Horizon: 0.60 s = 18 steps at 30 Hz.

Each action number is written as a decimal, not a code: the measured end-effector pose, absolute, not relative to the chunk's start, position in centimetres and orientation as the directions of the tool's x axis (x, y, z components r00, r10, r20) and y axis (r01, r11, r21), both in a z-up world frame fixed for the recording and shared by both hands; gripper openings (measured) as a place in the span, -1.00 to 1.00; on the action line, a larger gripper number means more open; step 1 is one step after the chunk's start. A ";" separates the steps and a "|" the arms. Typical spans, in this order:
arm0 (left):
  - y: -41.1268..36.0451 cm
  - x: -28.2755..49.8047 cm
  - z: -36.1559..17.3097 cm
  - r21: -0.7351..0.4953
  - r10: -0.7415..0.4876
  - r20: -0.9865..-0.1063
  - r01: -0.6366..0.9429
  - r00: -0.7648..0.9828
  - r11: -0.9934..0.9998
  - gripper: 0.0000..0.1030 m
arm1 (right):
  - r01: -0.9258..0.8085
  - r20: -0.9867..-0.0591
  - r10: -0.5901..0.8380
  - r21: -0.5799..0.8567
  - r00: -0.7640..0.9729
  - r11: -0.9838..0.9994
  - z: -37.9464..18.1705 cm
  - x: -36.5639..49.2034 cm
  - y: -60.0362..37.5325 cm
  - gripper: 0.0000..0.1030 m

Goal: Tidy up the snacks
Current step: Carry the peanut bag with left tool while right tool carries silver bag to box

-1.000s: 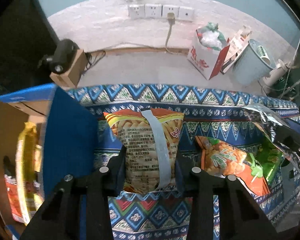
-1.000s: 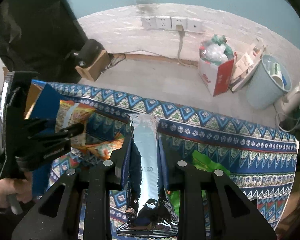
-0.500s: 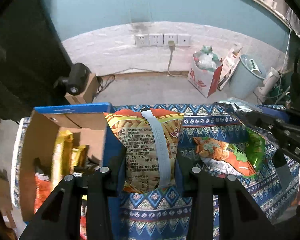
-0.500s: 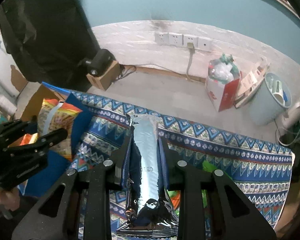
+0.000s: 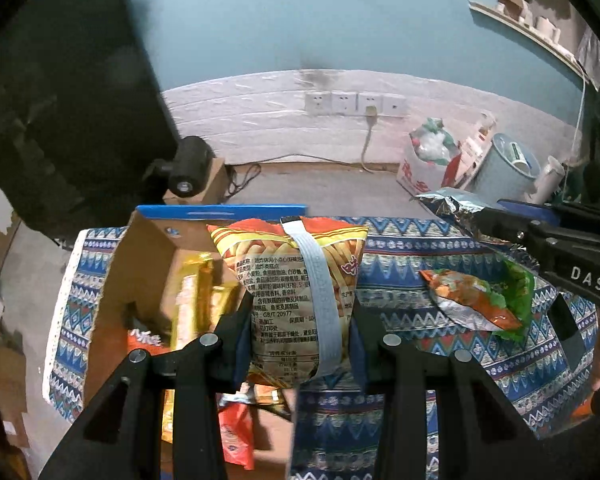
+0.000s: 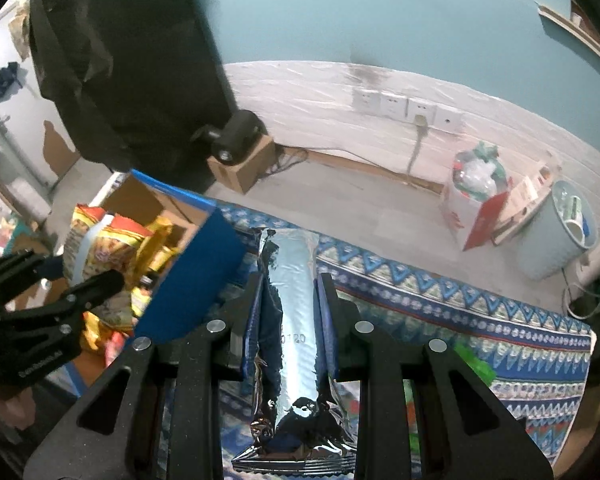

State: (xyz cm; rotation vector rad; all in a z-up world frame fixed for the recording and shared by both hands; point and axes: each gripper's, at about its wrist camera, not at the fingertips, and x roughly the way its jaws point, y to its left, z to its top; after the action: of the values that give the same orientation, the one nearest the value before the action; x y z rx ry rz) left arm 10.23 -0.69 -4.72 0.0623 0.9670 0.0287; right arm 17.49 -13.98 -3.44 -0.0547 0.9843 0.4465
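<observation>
On my far left sits the box [image 5: 140, 280], a cardboard carton with a blue flap [image 6: 192, 280], standing open on the patterned cloth [image 5: 400, 240] of the desk. Inside it I can make out a gold pack [image 5: 192, 300] standing on end and red-orange packs [image 5: 236, 432] lower down (I can't tell how many). There looks to be room left.

My left hand-held gripper [image 5: 300, 344] is clenched on the chip bag [image 5: 296, 292], its pads pressing the lower sides, and the bag hangs just at the box's right edge, above the cloth. I judge it light and puffy, mostly air, with brittle contents, so a hard squeeze would crush them. The slick film could slide, and the low pinch seems fair.

Further right, an orange-green bag [image 5: 476, 300] lies flat on the cloth, not yet taken. I'd pick it up by a sealed edge.

My right hand-held gripper [image 6: 292, 320] is fully clamped on the foil bag [image 6: 292, 280], held edge-on along its seam, raised above the cloth and right of the box. It looks thin, crinkly and slippery (the silver side faces me), and floppy at its free end, so I expect it to droop when lowered.
</observation>
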 end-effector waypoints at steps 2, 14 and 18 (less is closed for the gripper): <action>0.2 10.0 -4.9 0.064 0.055 -0.823 -0.005 0.566 0.998 -0.22 | -0.401 -0.809 0.350 0.157 0.472 0.903 -3.1 17.3 -12.8 -0.51; 6.5 8.3 -4.7 0.046 0.095 -0.817 -0.100 0.569 0.994 -0.22 | -0.480 -0.785 0.416 0.174 0.460 0.860 -1.2 17.1 -5.5 -0.51; 9.3 7.9 -5.3 0.024 0.103 -0.826 -0.148 0.554 0.989 -0.22 | -0.507 -0.791 0.425 0.172 0.440 0.845 -1.7 16.9 -2.8 -0.51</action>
State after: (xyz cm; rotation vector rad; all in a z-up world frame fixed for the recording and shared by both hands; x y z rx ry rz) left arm 7.87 9.35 -5.27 -0.0506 0.9729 0.1486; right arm 16.91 -2.78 -1.73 -0.0952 0.9529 0.5795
